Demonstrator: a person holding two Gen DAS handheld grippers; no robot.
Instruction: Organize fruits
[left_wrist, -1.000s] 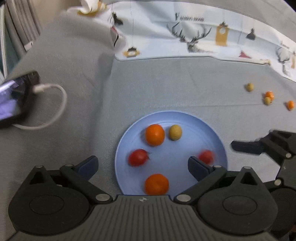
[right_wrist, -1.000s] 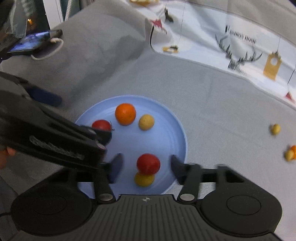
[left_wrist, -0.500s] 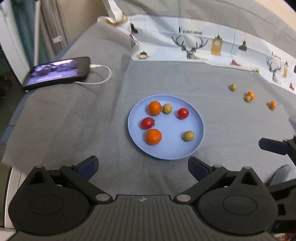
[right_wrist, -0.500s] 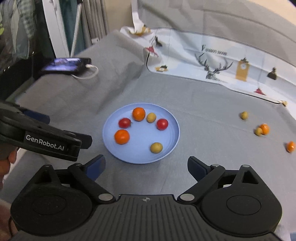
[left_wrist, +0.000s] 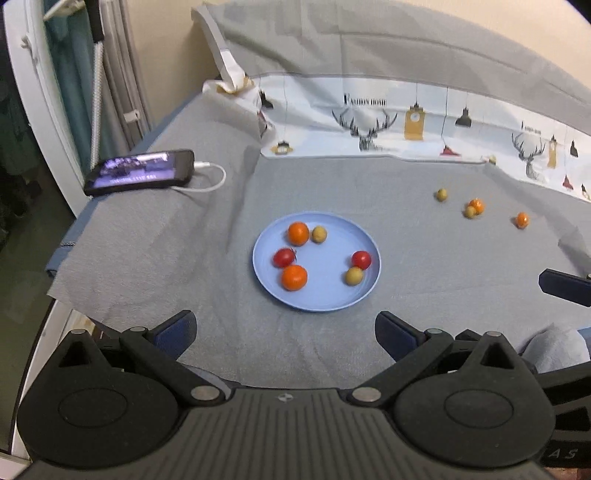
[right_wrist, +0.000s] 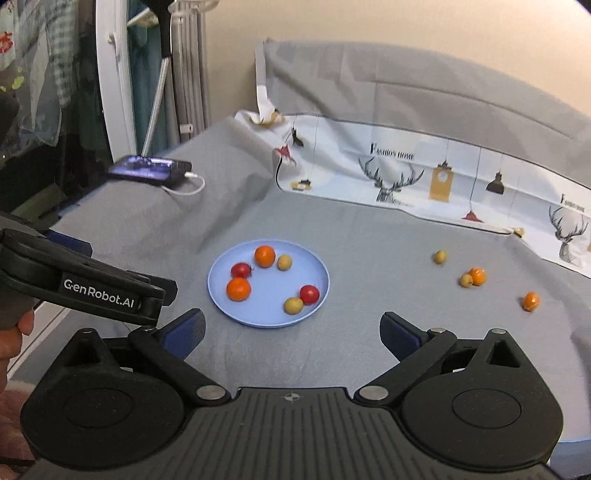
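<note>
Left wrist: left gripper (left_wrist: 284, 334) spread wide, empty, near plate (left_wrist: 266, 277). Six fruits plated; four loose fruits (left_wrist: 470, 211) far right. Phone (left_wrist: 140, 171) at left, well apart.

Right wrist: right gripper (right_wrist: 291, 334) likewise agape, empty. Loose fruits (right_wrist: 530, 301) unobstructed on cloth (right_wrist: 369, 236).

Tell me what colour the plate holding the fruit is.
Light blue; the plate shows best in the left wrist view.

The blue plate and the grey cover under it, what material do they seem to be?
Blue plate: probably plastic, matte; uniform colour, thin raised rim, no glare. Grey cover: woven fabric, matte; it shows folds and creases.
</note>
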